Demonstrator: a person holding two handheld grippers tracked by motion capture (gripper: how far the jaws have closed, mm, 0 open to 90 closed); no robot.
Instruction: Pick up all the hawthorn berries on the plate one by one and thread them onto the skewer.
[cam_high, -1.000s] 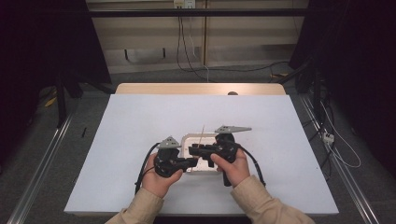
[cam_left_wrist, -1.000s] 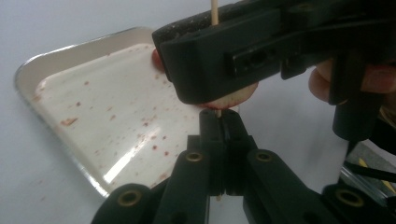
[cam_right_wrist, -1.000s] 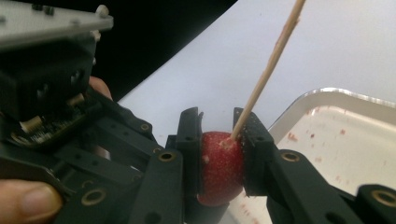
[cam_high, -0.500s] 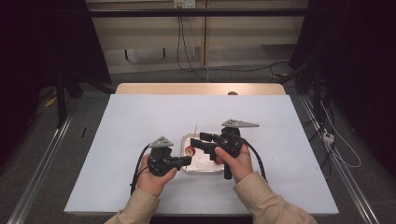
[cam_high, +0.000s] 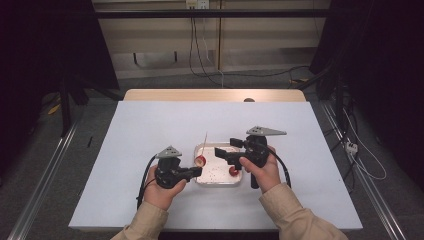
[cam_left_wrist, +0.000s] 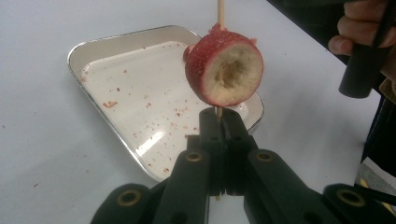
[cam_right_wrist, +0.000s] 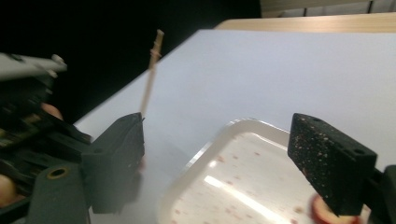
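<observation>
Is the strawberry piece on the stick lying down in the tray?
No, the strawberry piece sits up on the stick, held above the tray by the left tool.

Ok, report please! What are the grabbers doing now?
Left gripper shut on skewer, strawberry on it. Right gripper open over tray. Another piece in tray.

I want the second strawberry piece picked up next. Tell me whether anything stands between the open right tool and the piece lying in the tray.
Nothing visible does. The right tool hangs open over the tray, and the strawberry piece lies uncovered on the tray floor just below it. The skewered strawberry, held on its stick by the left tool, sits off to the side.
</observation>
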